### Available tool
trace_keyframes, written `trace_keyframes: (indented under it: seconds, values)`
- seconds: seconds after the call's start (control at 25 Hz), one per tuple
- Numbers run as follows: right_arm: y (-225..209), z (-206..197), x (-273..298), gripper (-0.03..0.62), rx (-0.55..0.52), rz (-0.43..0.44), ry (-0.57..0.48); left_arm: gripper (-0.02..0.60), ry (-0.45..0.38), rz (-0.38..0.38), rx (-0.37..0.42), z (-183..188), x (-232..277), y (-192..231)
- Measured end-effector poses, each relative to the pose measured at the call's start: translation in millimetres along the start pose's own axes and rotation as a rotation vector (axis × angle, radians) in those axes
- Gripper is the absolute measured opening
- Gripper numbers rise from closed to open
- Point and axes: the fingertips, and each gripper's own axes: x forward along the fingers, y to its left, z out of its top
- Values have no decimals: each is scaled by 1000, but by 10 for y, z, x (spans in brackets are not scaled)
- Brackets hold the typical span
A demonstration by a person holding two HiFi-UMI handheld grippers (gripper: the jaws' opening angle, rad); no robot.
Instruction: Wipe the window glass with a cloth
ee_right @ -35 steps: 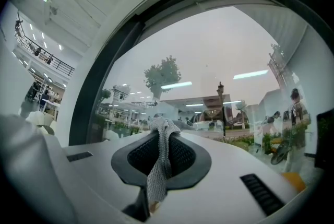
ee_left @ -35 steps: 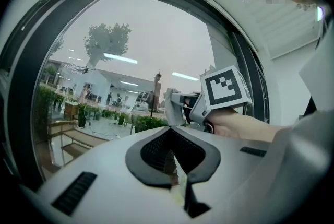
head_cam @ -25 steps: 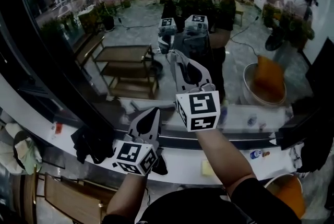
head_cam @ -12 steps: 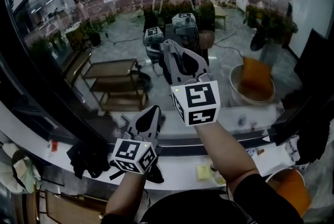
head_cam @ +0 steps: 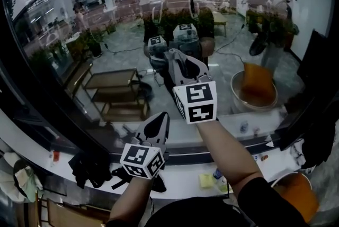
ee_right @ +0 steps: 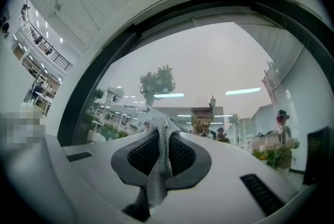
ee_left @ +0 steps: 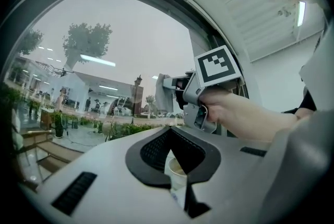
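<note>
right tool [head_cam: 174, 56] – clamped on grey mesh cloth [ee_right: 159, 160], now higher up the clear window glass [head_cam: 100, 25] | wipe stroke under way | left tool [head_cam: 159, 121] – low, closed on small white cup [ee_left: 176, 171]

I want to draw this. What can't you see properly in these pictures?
- Head view: the right gripper hides its cloth, so touching the window glass is unclear.
- Left gripper view: left gripper jaws cover most of the white thing held.
- Head view: sill bits too small to name.
</note>
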Motion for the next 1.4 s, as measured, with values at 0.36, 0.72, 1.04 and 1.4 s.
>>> trace_keyframes:
  seconds: [0.36, 0.72, 1.04, 1.4]
  values:
    - [-202, -17, -70, 48, -3, -3, -1, 8, 14, -24, 10, -43, 138, -171]
    - [-830, -55, -355, 48, -26, -70, 14, 8, 15, -82, 7, -84, 412, -601]
    - [-1538, -130, -745, 48, -51, -133, 43, 8, 14, -142, -20, -151, 761, -1181]
    - [-2323, -241, -1162, 48, -52, -209, 68, 8, 40, -210, -38, -254, 1144, -1757]
